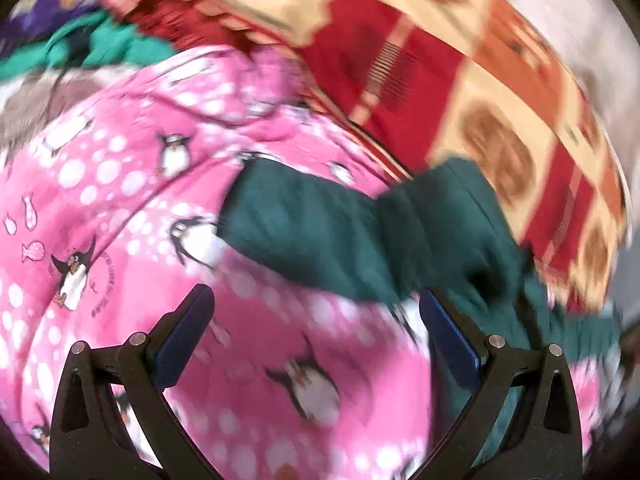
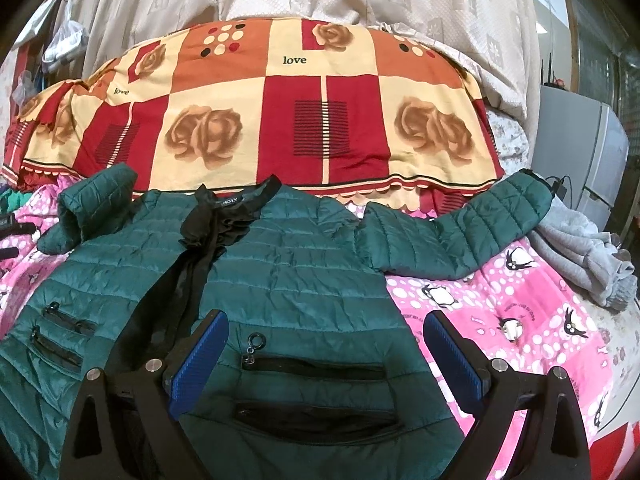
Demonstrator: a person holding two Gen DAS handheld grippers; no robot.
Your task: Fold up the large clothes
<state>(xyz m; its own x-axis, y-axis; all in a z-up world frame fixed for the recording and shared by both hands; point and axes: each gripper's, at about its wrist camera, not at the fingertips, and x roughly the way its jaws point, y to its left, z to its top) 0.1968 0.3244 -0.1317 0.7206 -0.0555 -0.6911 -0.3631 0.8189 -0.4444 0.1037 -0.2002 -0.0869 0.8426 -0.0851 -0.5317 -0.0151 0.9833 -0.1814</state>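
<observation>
Left wrist view blurred, green jacket (image 1: 360, 232) sleeve partly cut off

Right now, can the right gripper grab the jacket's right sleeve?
Probably yes. The right gripper is open above the jacket, and the sleeve lies flat on the pink blanket with nothing on it or in between.

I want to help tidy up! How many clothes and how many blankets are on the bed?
Clothes: 2 — the dark green quilted puffer jacket and the crumpled grey fleece garment.
Blankets: 2 — the pink penguin-print blanket and the red, orange and cream rose-patterned blanket.
Total: 4. A teal and purple heap is too blurred to count.
</observation>
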